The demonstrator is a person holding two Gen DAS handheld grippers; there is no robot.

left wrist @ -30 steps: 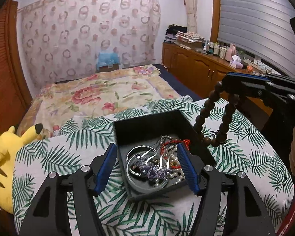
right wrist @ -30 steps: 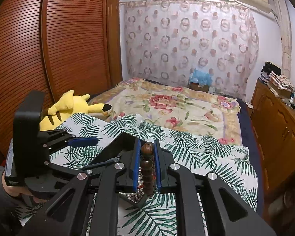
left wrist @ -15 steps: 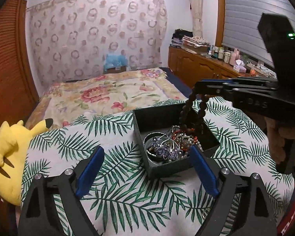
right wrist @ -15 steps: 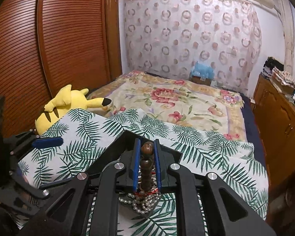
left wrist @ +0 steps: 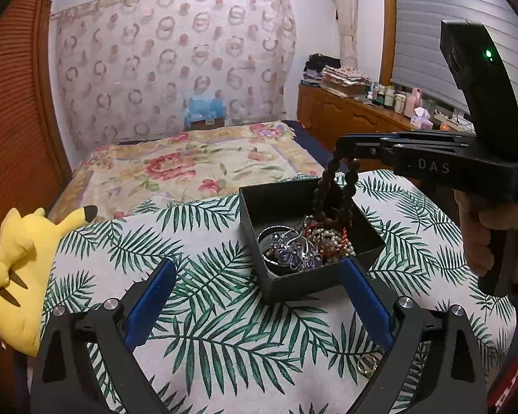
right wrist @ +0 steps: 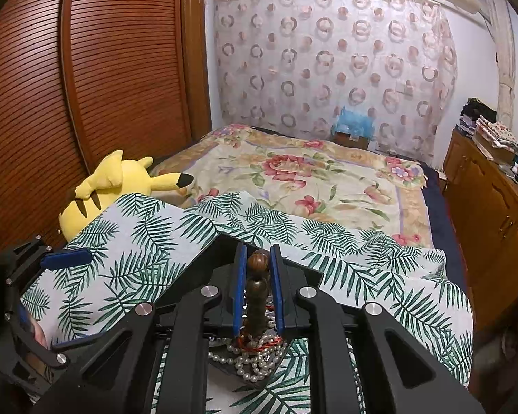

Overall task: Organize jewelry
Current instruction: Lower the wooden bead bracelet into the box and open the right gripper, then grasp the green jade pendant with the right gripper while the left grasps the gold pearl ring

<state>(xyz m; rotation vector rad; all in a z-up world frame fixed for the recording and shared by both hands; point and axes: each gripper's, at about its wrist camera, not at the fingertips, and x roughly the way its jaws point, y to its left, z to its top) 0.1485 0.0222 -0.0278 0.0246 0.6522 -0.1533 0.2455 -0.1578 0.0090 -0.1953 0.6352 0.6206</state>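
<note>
A black open box [left wrist: 293,286] sits on the palm-leaf cloth [left wrist: 203,310] and holds pearls [left wrist: 335,241], a purple crystal piece [left wrist: 293,255] and a bangle. My right gripper [left wrist: 342,145] is shut on a brown wooden bead bracelet [left wrist: 331,186], which hangs with its lower beads inside the box. In the right wrist view the beads [right wrist: 257,262] are pinched in the right gripper [right wrist: 258,248] above the pearls [right wrist: 255,362]. My left gripper [left wrist: 257,269] is still opening, wide and empty, with the box's near corner just ahead of it. Two gold rings [left wrist: 366,365] lie on the cloth by its right finger.
A yellow plush toy [left wrist: 20,269] lies at the cloth's left edge. Beyond is a bed with a floral cover [left wrist: 197,162]. A wooden dresser [left wrist: 355,117] with bottles runs along the right, and a slatted wooden wardrobe [right wrist: 86,103] stands on the left.
The left jaws spread wide and drew back from the box. The right gripper carried the bead bracelet over the box, and its lower beads now dip inside.
</note>
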